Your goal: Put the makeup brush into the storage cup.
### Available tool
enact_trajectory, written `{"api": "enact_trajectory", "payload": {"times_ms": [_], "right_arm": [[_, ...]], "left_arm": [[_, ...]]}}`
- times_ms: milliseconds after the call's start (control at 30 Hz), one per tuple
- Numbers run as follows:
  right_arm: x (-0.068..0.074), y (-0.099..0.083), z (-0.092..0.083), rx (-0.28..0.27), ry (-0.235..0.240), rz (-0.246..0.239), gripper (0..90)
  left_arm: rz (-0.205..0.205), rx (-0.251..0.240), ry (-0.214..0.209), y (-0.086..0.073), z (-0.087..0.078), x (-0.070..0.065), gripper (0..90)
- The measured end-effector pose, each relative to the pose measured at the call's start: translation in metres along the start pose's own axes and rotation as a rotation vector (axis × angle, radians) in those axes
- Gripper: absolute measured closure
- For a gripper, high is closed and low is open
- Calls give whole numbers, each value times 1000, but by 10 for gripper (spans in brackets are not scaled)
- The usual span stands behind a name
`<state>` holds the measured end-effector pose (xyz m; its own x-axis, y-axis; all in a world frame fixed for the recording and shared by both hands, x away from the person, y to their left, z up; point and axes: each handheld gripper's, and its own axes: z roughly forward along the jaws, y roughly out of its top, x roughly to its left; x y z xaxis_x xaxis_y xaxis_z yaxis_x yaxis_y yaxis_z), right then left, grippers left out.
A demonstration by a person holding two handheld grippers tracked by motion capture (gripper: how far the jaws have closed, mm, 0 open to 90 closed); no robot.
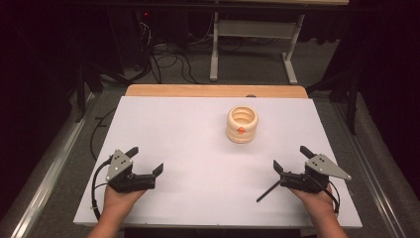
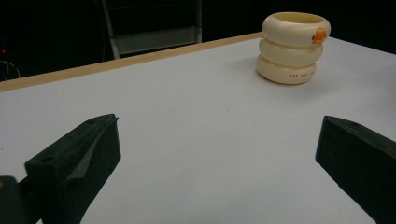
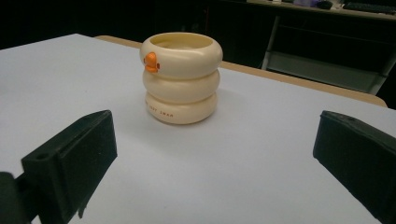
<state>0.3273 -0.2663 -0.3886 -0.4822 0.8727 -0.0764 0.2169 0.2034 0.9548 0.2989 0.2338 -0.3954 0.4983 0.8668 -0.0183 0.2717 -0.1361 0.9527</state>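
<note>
A cream cup [image 1: 242, 124] shaped like three stacked rings, with a small orange mark on its side, stands upright on the white table [image 1: 188, 144], right of the middle. My left gripper [image 1: 146, 158] rests near the front left, open, nothing between its jaws. My right gripper [image 1: 289, 156] rests near the front right, also open and empty. In the left gripper view the cup [image 2: 293, 46] stands far off at upper right, beyond the gripper [image 2: 219, 121]. In the right gripper view the cup [image 3: 181, 77] stands ahead, a little left of the gripper [image 3: 215, 121].
A wooden strip [image 1: 213, 90] borders the table's far edge. Beyond it, a white metal stand [image 1: 252, 44] and loose cables [image 1: 168, 62] sit on the dark floor. A thin black rod [image 1: 268, 191] pokes out beside my right gripper toward the front edge.
</note>
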Motion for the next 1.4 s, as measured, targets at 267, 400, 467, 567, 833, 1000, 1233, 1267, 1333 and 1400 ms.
{"api": "enact_trajectory", "payload": {"times_ms": [267,400,467,567,833,1000,1233,1267,1333,1400], "right_arm": [[-1,0,1,3,-10,6,9],[-1,-1,1,10,-12,11,9],[-1,-1,1,11,-11,5,10],[-1,-1,1,11,-11,4,9],[-1,-1,1,10,-11,5,11],[-1,-1,1,18,-11,7,13],[-2,-2,2,40,-17,8,17],[-2,-2,3,46,-19,8,19],[-2,-2,3,51,-15,5,20],[-2,-3,4,74,-20,17,20]], "left_arm": [[7,6,2,0,-1,0,7],[7,7,6,0,-1,0,7],[7,7,8,0,-2,1,7],[6,6,11,0,-2,1,7],[2,5,14,0,-3,2,7],[-5,3,17,-1,-3,4,7],[-5,7,16,-1,-3,4,7],[-4,7,16,-1,-3,4,7],[-6,5,16,-1,-3,4,7],[-7,3,17,-1,-3,4,7]]}}
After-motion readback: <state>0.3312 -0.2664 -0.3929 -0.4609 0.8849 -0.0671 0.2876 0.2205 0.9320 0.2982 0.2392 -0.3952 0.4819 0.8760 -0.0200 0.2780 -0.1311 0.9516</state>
